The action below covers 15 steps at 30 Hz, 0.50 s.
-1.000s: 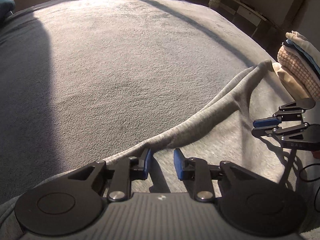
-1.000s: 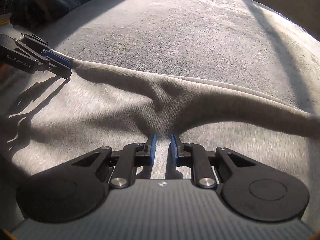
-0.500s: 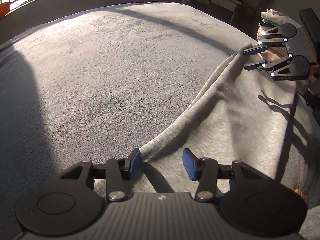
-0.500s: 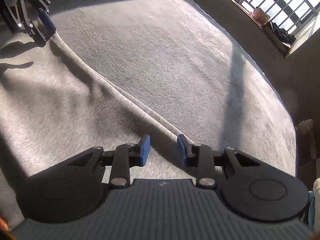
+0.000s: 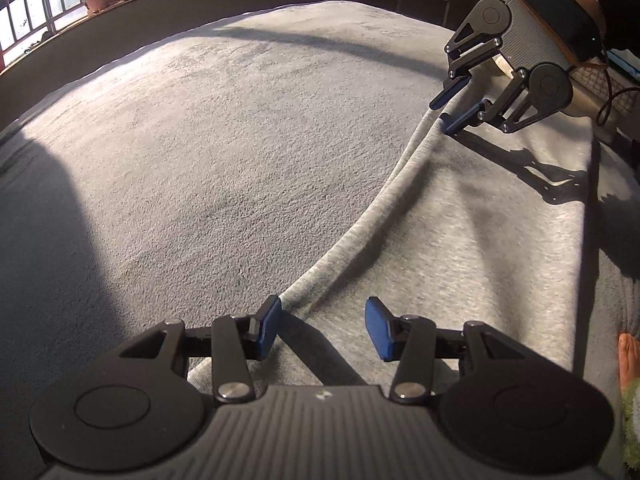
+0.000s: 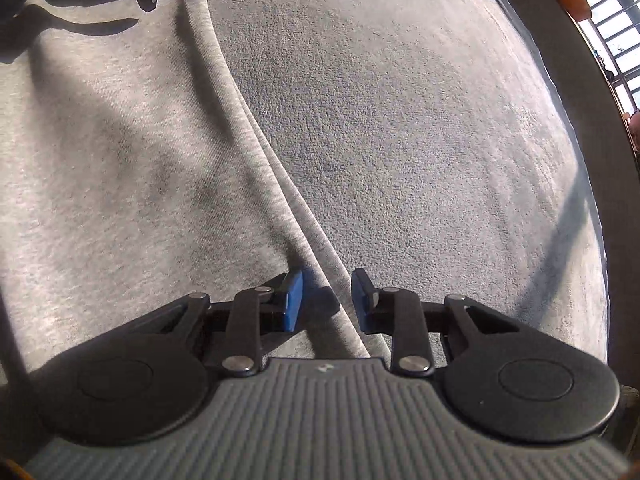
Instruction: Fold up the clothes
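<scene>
The bed (image 5: 224, 128) was the biggest thing in front of me, covered in a grey, nubbly plush that curved away under the fisheye, half sunlit and half in a broad dark shadow on the left. On its near side lay the grey garment (image 5: 480, 248), a soft fleecy knit spread flat, its far border doubled into 2 rolled ridges that ran in a long curve between my 2 tools. In the right wrist view the same garment (image 6: 120, 152) filled the left half, crossed by soft creases and a diagonal band of shade.

My left tool (image 5: 322, 326) stood fairly wide, its blue rubber pads apart above the garment's edge, pressing on nothing. My right tool (image 6: 326, 300) was narrower and its jaws were closing, the rolled hem running up between the pads, neither pad pressing it. From the left camera the right tool (image 5: 452, 108) hung over the far end of the hem.

My own hand behind it was mostly cut off by the frame. A pale stack behind that tool was too hidden to make out. The barred window (image 5: 40, 12) was blown out with glare.
</scene>
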Available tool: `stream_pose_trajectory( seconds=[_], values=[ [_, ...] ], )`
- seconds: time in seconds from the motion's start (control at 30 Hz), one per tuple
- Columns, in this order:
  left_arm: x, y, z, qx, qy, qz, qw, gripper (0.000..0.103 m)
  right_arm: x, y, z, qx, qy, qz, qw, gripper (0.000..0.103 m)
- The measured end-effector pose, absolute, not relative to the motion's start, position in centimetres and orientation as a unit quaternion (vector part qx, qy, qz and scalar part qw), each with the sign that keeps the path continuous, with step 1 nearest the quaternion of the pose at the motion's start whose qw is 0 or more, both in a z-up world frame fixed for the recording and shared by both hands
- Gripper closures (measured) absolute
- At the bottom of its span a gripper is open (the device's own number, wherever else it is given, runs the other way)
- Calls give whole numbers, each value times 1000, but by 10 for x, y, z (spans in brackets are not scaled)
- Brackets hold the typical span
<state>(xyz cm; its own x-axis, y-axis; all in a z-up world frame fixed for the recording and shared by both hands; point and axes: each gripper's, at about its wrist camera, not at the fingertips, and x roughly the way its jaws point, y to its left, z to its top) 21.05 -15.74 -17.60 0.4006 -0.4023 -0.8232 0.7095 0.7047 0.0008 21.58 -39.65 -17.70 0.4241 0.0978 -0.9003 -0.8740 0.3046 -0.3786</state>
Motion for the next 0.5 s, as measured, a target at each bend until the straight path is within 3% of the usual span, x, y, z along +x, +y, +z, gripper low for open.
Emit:
stream_pose_trajectory(
  seconds=[0.2,0.27,0.5],
  values=[
    [210,-155,-177,175,428,-340,819,55,220,-395,-193,-481,426,354,679,78],
    [209,-155,-177,175,427,-339,820,55,218,-393,-192,-478,429,350,682,95],
    [211,-150,-177,175,428,-329,823,55,208,-387,-178,-507,389,308,704,100]
  ],
)
